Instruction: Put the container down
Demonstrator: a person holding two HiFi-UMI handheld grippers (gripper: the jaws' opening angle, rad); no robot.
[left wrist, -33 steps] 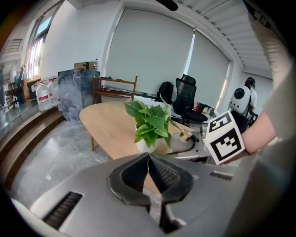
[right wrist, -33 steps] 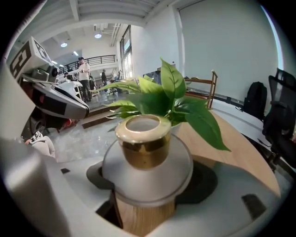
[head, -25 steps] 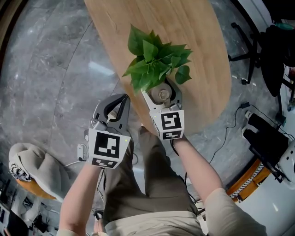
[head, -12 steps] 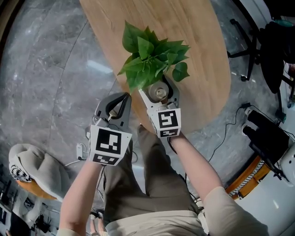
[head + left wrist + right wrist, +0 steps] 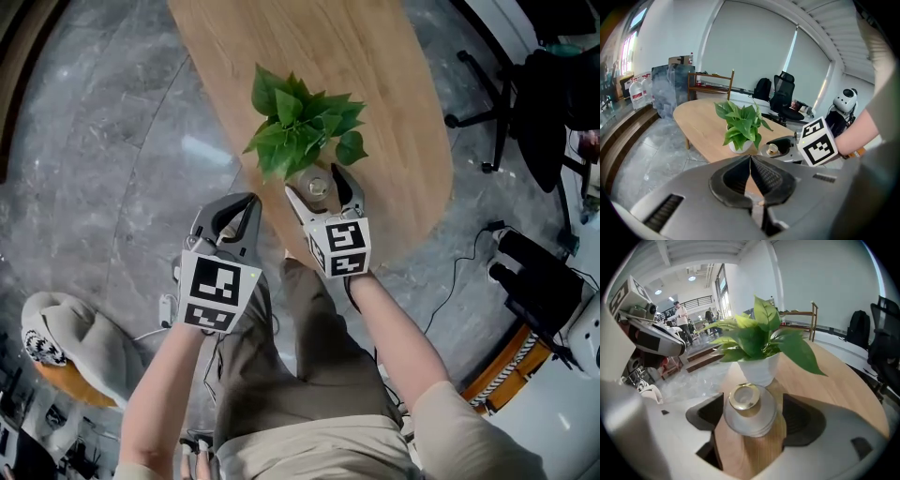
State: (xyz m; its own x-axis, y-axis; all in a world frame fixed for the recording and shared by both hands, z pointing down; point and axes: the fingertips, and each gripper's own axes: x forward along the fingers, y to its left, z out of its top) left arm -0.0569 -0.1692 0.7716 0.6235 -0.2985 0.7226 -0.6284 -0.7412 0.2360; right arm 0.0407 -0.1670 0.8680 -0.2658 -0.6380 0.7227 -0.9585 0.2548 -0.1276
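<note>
A small clear glass container (image 5: pixel 317 187) with a gold rim stands on the oval wooden table (image 5: pixel 375 75), right next to a white pot with a leafy green plant (image 5: pixel 300 131). My right gripper (image 5: pixel 319 183) brackets the container (image 5: pixel 750 411) with its jaws open; a narrow gap shows on the container's right side. The plant (image 5: pixel 754 338) rises just beyond it. My left gripper (image 5: pixel 249 202) hangs off the table's near-left edge over the floor, shut and empty (image 5: pixel 751 161). In the left gripper view the container (image 5: pixel 773 149) shows between the right gripper's jaws.
A black office chair (image 5: pixel 506 94) stands right of the table. A grey cushion (image 5: pixel 66 347) lies on the marble floor at lower left. Cables and a black device (image 5: pixel 539 281) sit at right. A wooden shelf (image 5: pixel 710 82) and water bottles (image 5: pixel 637 89) line the far wall.
My right gripper and the container have shifted slightly left and farther onto the table, closer to the plant pot. The left gripper has hardly moved.
</note>
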